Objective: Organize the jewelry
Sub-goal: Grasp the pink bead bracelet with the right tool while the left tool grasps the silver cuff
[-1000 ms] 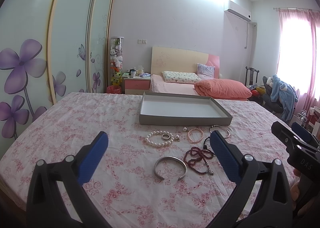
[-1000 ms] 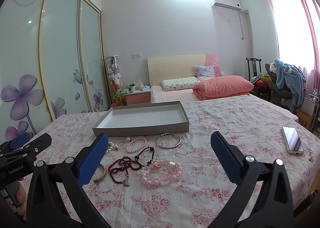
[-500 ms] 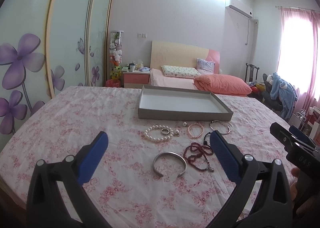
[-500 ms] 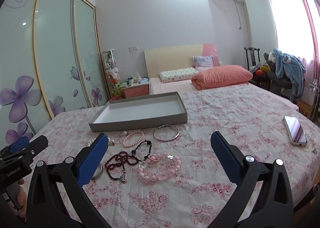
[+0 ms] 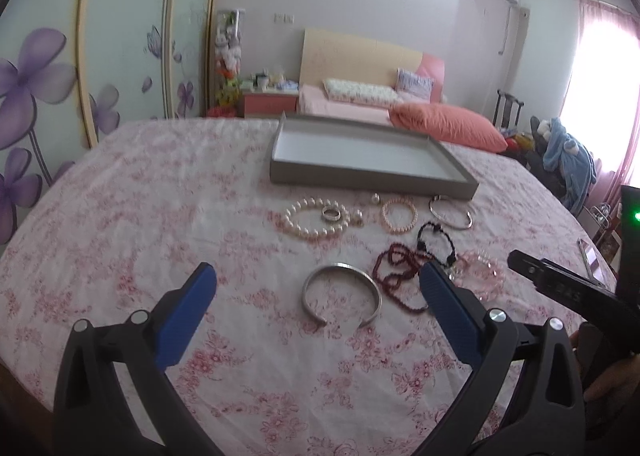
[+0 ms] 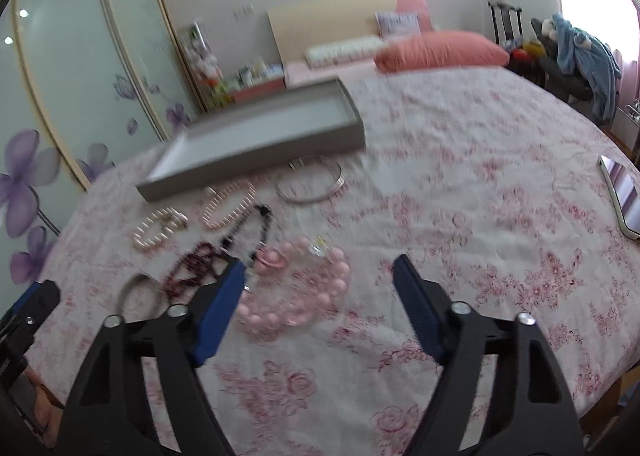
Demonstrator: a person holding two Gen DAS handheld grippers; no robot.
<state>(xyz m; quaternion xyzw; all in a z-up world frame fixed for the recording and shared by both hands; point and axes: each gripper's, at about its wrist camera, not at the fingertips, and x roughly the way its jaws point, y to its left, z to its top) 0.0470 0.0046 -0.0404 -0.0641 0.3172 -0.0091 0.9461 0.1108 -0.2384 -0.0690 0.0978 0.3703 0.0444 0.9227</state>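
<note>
Left claw (image 5: pixel 316 282) and right claw (image 6: pixel 318 270) spread — silver cuff bangle (image 5: pixel 341 293), open-ended, plain, flat on floral cloth (image 5: pixel 140 223).

Pink floral tablecloth (image 5: pixel 120 223), grey tray (image 5: pixel 372 181) with a white inside, white pearl bracelet (image 5: pixel 316 217), dark red beads (image 5: pixel 396 276), silver bangle (image 5: pixel 340 294), blue gripper pads (image 5: pixel 186 318).

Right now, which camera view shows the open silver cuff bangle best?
The left wrist view. The silver cuff bangle lies whole and sharp on the floral cloth, its gap toward the camera. In the blurred right wrist view only one arc shows, the rest hidden behind the right gripper.
</note>
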